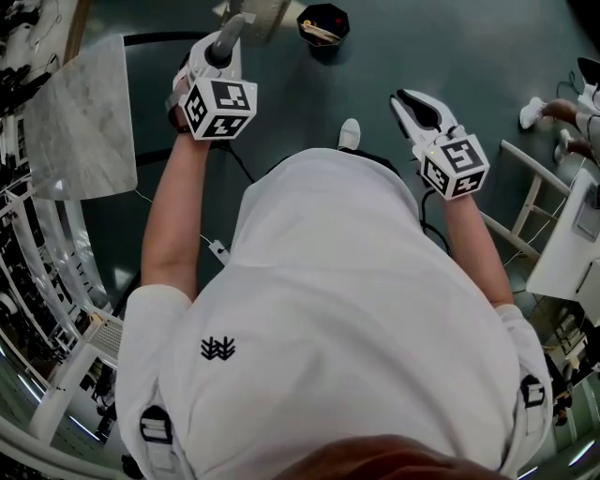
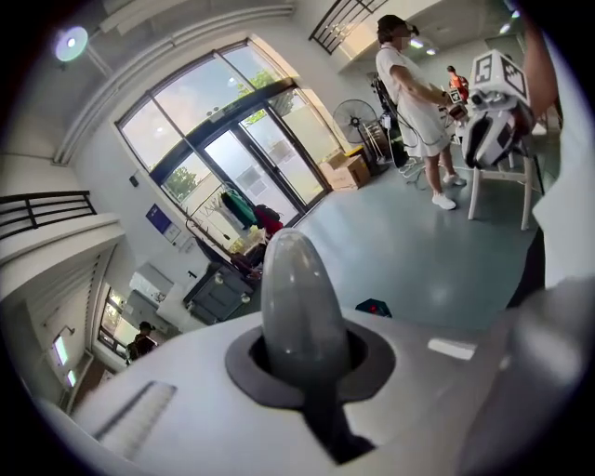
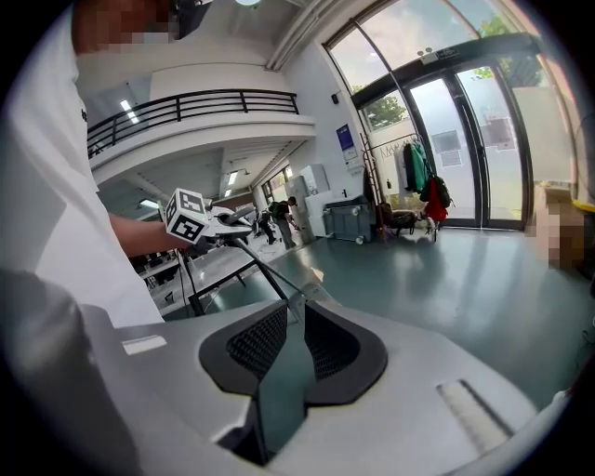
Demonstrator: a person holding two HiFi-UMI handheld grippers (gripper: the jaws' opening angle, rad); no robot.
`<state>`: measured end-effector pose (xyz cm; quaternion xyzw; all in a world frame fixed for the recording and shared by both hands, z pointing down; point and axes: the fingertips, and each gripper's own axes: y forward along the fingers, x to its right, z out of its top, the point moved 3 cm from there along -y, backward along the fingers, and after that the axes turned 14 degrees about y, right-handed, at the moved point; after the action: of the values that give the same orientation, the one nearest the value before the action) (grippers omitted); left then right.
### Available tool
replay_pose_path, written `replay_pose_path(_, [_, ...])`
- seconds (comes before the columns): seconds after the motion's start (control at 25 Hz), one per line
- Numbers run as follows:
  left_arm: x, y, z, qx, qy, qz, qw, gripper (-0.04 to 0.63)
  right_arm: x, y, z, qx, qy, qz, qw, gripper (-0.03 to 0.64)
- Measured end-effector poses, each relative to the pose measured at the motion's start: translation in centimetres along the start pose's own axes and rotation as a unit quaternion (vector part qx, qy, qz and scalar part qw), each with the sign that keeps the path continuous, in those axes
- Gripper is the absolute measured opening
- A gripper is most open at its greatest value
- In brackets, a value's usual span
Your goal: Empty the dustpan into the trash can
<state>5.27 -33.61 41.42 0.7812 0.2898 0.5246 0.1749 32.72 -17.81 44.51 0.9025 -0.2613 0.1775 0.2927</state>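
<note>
Two grippers are up over the green floor (image 1: pixel 450 47). My left gripper (image 1: pixel 223 49) is clamped on the grey handle (image 2: pixel 296 297) of the dustpan (image 1: pixel 251 11), which shows at the far edge of the head view, just left of the black trash can (image 1: pixel 323 22). My right gripper (image 1: pixel 419 111), off to the right, has its jaws pressed together on nothing.

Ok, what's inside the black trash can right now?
The black trash can holds a few pale, stick-like scraps. The rest of its inside is dark, and whatever lies beneath them is covered.
</note>
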Motion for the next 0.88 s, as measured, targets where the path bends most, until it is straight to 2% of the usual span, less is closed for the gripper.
replay_pose_path(0.24, [-0.2,-3.8,-6.5,-0.016,-0.039,-0.004,0.9991,0.06,-5.1,2.5,-0.8,-0.016,-0.022,0.018,0.999,0.06])
replay_pose_path(0.64, [2.2,-10.9,-16.3,-0.027,-0.062,-0.017,0.9975,0.06,-14.4,5.1,-4.4,-0.029,-0.045,0.027,0.998,0.058])
replay_pose_path(0.88, [3.8,-15.3,-20.9,-0.027,-0.078,-0.031,0.9961,0.06,-19.9,5.3,-6.5,-0.025,-0.053,0.02,0.998,0.058])
